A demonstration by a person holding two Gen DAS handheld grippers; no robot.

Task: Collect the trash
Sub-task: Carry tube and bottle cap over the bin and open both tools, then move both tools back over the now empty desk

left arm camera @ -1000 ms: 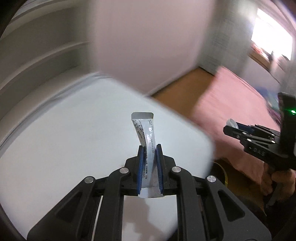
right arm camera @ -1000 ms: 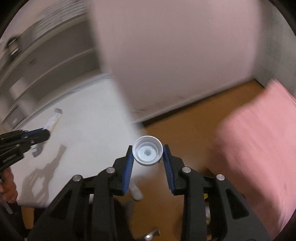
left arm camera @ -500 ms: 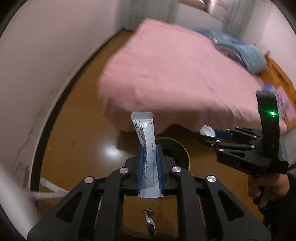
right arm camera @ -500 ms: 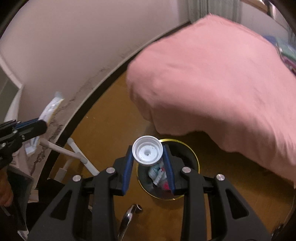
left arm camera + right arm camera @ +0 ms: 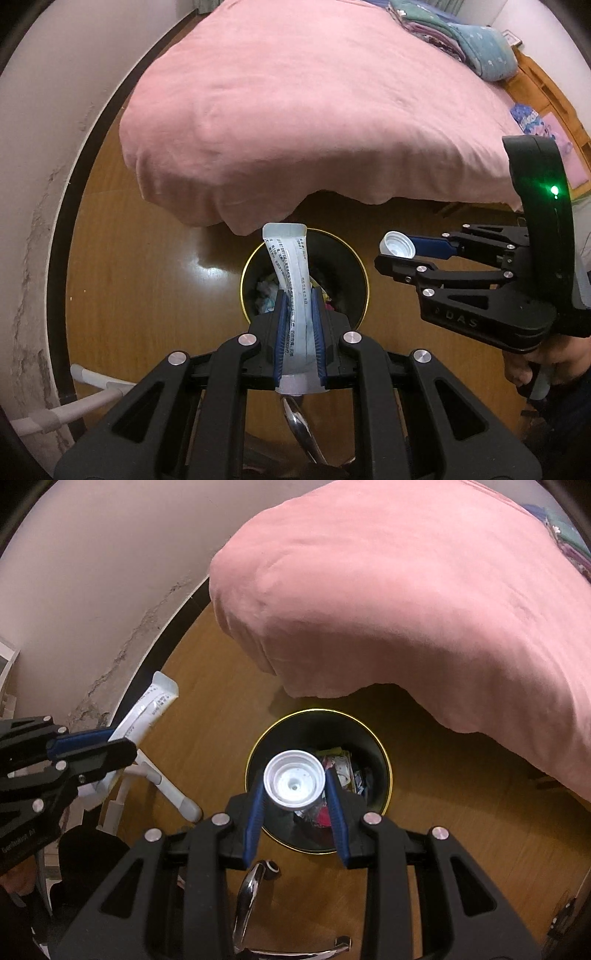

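Beyond both tongs a pink bed [image 5: 314, 110] overhangs the wooden floor, and the black bin [image 5: 380, 746] stands directly below them. This looks like the drop-off step: the left tongs [image 5: 298, 295] are clamped on a sachet [image 5: 291, 269], the right tongs [image 5: 295, 786] on a white cap [image 5: 294, 783]. Next, each pair should part over the bin's mouth, the left likely easing nearer centre first.

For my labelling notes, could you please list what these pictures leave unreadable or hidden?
- Sachet print: too small, both views.
- Bin contents: partly hidden by the cap in the right view, by the sachet in the left.
- Chrome part below the jaws: cut off by the frame edge.
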